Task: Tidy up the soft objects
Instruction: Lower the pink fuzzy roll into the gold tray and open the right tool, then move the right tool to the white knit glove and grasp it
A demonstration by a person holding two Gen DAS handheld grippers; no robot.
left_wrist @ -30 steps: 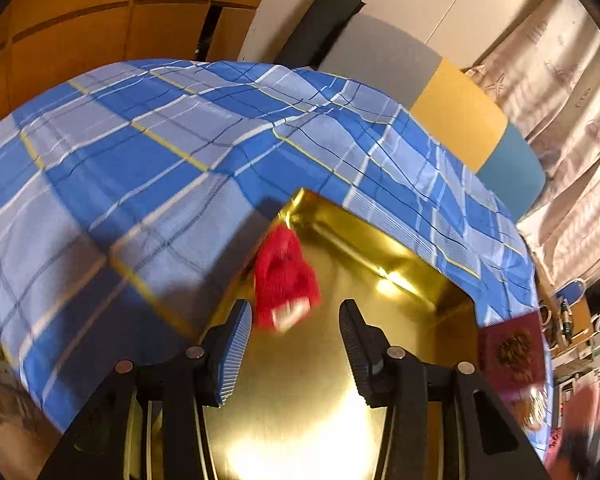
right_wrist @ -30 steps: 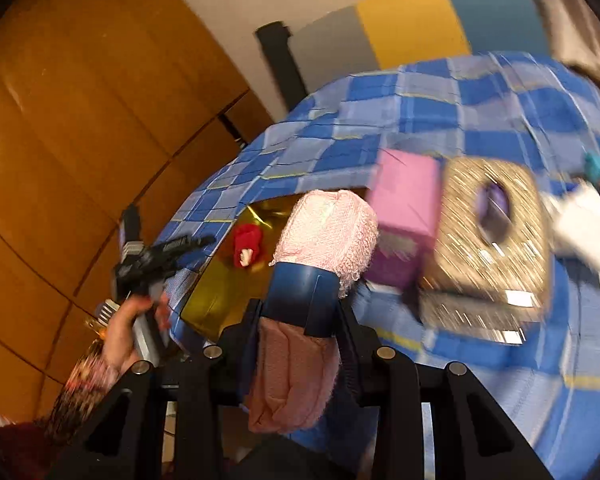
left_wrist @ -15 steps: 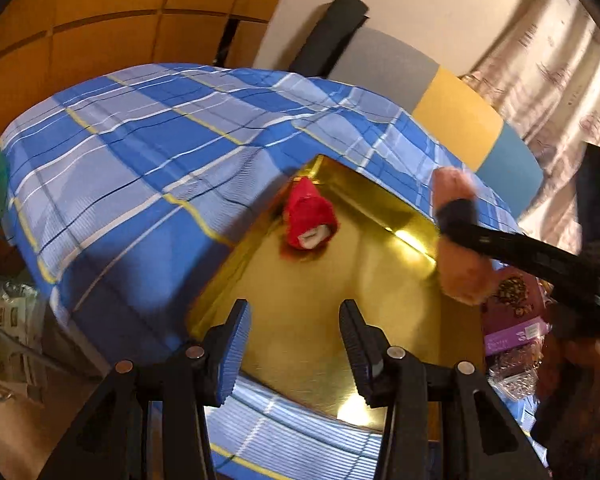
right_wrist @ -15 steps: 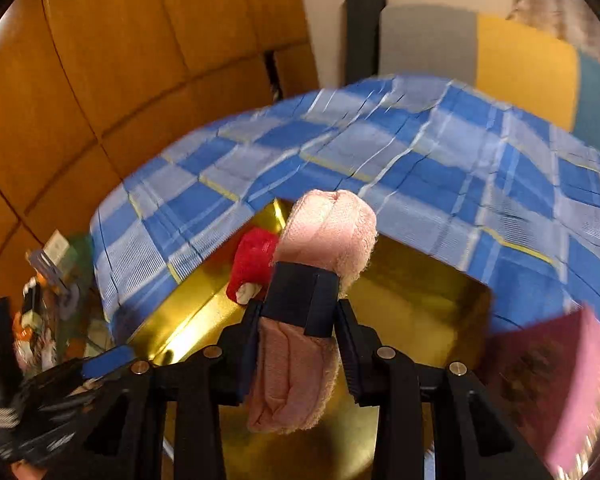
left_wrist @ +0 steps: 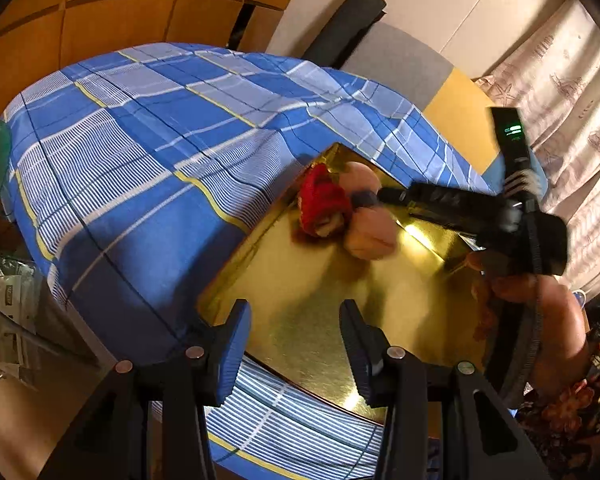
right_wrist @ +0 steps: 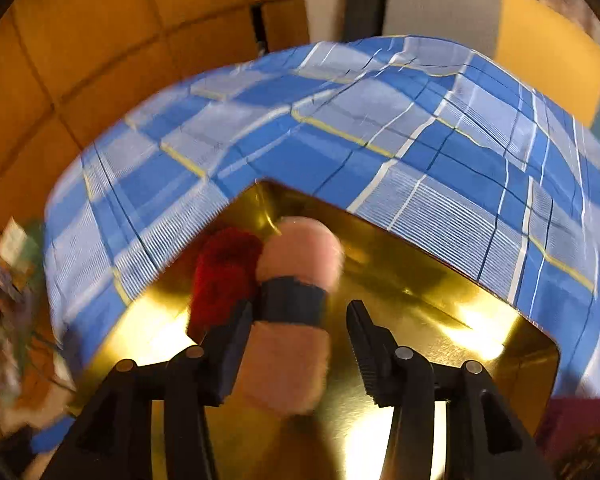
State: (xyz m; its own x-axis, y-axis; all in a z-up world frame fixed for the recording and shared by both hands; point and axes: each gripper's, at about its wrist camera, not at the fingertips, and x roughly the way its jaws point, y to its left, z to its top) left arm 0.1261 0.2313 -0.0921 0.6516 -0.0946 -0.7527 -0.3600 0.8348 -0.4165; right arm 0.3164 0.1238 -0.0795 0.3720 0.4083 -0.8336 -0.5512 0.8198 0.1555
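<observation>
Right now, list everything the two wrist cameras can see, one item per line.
gold tray: one, shiny gold, on the bed, open side up.
red knitted item: one, red with a white tag, in the tray's far corner.
pink rolled cloth: one, pink with a dark blue band, in the tray, touching the red item.
plaid cover: one, blue and white with yellow lines, spread under the tray.
headboard: one, grey, yellow and teal panels, behind the bed.
curtain: one, pale, patterned, far right.
left gripper: one, black with blue pads, open and empty above the tray.
right gripper: one, jaws opening around the pink roll.
</observation>
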